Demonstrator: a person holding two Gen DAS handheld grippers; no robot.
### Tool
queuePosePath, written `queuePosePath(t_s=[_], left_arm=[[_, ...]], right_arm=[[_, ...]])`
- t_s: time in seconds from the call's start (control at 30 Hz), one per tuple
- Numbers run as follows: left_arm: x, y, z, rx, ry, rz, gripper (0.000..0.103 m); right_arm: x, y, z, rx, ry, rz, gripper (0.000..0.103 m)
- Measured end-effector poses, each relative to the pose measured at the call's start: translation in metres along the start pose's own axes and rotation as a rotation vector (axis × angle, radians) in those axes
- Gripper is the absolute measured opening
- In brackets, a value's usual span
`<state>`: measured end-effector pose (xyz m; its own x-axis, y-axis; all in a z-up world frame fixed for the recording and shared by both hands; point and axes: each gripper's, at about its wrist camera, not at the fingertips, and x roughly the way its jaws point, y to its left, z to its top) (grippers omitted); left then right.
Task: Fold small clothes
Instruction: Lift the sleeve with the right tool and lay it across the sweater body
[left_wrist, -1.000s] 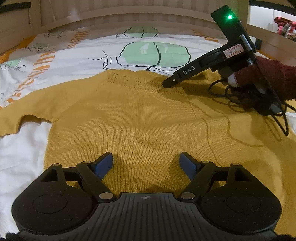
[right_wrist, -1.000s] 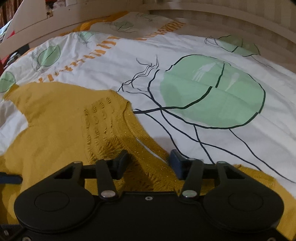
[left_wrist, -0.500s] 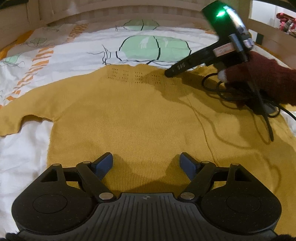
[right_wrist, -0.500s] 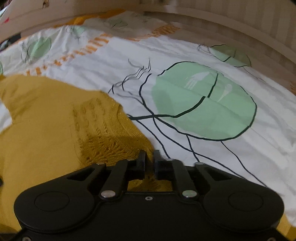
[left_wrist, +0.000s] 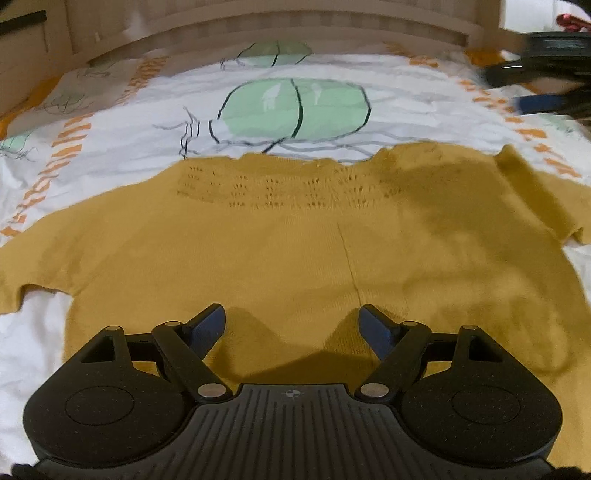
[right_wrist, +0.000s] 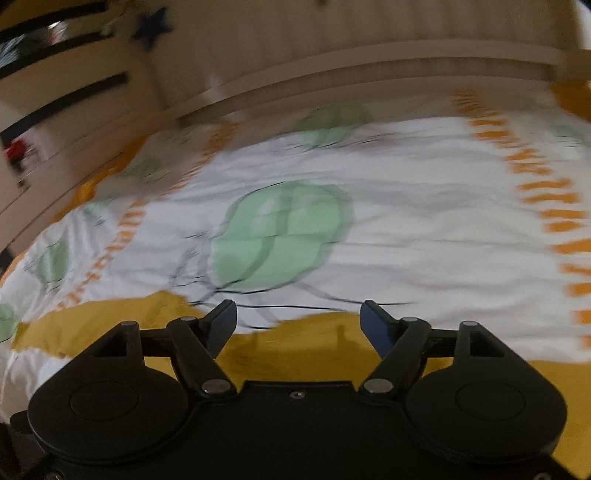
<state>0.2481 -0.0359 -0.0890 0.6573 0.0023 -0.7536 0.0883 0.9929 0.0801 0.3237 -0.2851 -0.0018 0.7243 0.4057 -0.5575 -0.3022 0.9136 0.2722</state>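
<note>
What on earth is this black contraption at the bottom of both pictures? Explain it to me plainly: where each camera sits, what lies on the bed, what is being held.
No robot here: a person holds a two-finger gripper in each hand, each with a wide-angle camera looking along its fingers.

The left camera shows the left gripper, jaws wide, over a mustard knitted sweater. The sweater lies spread flat on a white bedsheet printed with green circles and orange dashes. The right gripper blurs past top right.

The right camera, blurred, shows the right gripper, jaws opening with nothing between them, above the sweater's far edge.

Neither gripper holds anything.
</note>
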Motion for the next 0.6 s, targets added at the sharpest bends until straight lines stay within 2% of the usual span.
queuePosePath(t_s=[0.1, 0.23, 0.4, 0.6], left_arm=[[0.002, -0.002, -0.007, -0.032, -0.02, 0.007, 0.081], [0.005, 0.004, -0.021, -0.059, -0.072, 0.006, 0.096], [0.006, 0.005, -0.019, -0.079, -0.08, -0.001, 0.098], [0.008, 0.003, -0.022, -0.074, -0.089, 0.014, 0.1]], right_arm=[[-0.031, -0.04, -0.001, 0.046, -0.011, -0.09, 0.078], [-0.069, -0.099, -0.01, 0.15, -0.017, -0.213, 0.078], [-0.112, -0.168, -0.029, 0.219, 0.005, -0.416, 0.078], [-0.151, -0.242, -0.052, 0.4, 0.008, -0.557, 0.078]])
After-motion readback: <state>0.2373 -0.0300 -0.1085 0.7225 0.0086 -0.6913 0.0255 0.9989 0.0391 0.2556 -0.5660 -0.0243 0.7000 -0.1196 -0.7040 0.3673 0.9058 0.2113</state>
